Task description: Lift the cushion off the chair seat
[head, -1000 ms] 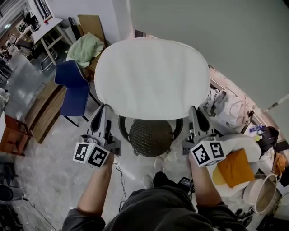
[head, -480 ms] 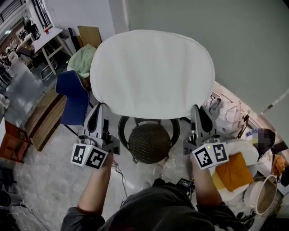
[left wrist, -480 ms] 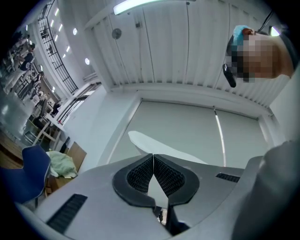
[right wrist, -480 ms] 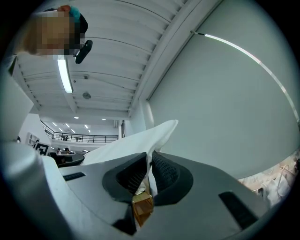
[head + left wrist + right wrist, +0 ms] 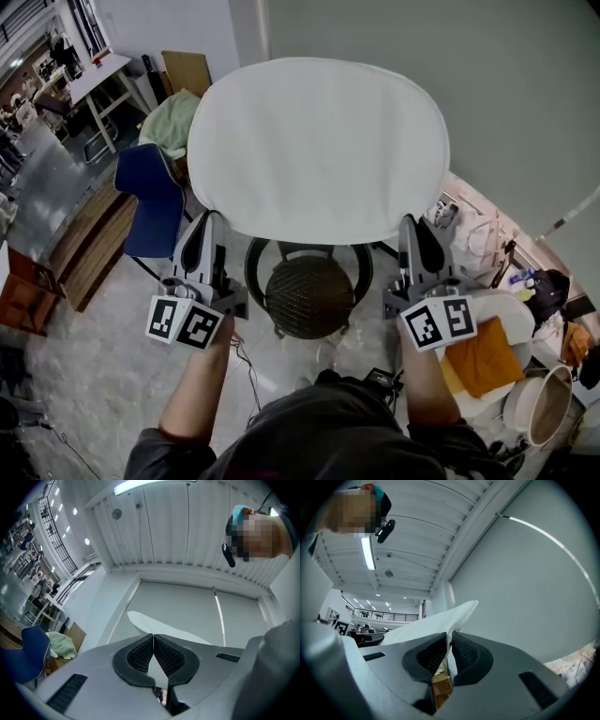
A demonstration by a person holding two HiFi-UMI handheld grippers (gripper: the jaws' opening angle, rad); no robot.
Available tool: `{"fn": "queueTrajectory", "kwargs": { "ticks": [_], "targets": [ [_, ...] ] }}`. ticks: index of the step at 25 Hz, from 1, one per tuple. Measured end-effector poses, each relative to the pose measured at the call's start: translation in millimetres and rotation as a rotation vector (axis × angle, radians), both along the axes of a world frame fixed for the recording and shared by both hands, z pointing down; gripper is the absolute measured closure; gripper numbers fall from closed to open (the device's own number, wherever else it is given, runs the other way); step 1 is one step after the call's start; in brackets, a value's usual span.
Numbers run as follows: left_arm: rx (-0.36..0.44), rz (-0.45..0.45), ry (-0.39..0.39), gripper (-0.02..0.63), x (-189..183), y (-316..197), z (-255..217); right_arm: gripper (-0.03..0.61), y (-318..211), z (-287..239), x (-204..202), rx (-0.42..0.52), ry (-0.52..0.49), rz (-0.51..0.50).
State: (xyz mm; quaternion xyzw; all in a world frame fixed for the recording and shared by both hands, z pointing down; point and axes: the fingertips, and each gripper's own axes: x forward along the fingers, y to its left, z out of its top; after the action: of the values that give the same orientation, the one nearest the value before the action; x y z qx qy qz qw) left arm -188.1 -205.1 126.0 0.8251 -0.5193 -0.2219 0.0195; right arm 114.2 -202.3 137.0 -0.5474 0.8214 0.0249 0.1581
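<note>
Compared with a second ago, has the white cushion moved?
Yes. The cushion has risen toward the camera: it looks larger, and its far edge sits higher up the picture relative to the blue chair, which stayed put.

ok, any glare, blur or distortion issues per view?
Head view: sharp, evenly lit; the white cushion looks nearly textureless. Left gripper view: heavy fisheye, black corners, ceiling light blown out. Right gripper view: same fisheye; light strip glares, no motion blur.

The cushion hung above the chair seat, with the left gripper at its left edge and the right gripper at its right.
</note>
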Motion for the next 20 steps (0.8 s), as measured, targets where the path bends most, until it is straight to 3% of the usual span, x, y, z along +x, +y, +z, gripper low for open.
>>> {"fn": "queueTrajectory", "kwargs": {
  "ticks": [20],
  "targets": [
    [-0.003, 0.0, -0.002, 0.603, 4.7, -1.1, -1.6, 0.54, -2.6, -3.3, 4.5, 0.001, 0.01, 0.002]
  ]
}}
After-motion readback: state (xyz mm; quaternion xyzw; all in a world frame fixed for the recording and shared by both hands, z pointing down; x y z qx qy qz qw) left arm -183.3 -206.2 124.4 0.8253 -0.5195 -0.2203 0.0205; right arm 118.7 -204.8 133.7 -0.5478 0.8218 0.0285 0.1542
